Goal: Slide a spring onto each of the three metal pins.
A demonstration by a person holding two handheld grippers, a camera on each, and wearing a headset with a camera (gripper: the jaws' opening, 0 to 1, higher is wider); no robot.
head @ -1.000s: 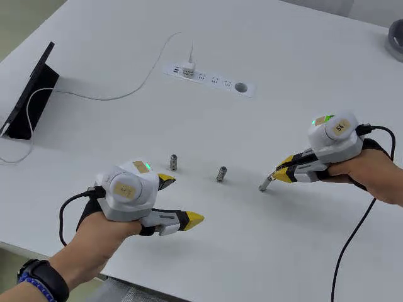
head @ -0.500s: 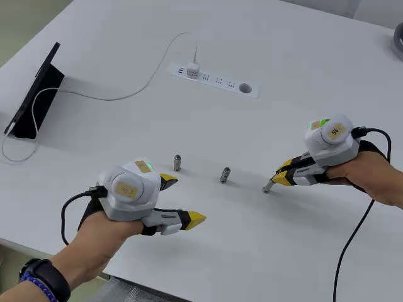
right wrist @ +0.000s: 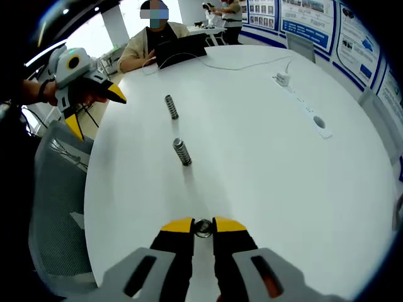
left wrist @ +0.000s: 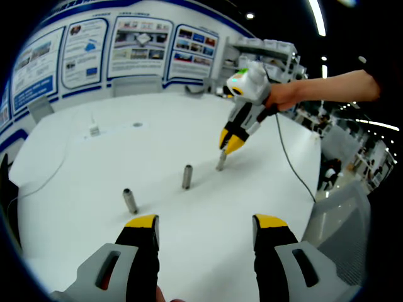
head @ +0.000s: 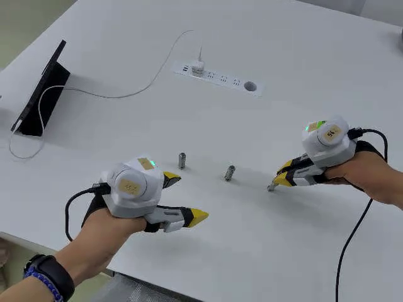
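- Third pin, head view: pinched against the table by the right gripper, probably to steady it. The middle pin and left pin stand spring-clad.
- Left gripper view: the left gripper gapes empty, likely idle.
- Right gripper view: jaws clamp the third pin.

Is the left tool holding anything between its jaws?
No: the left tool is open, with bare table between its two jaws.
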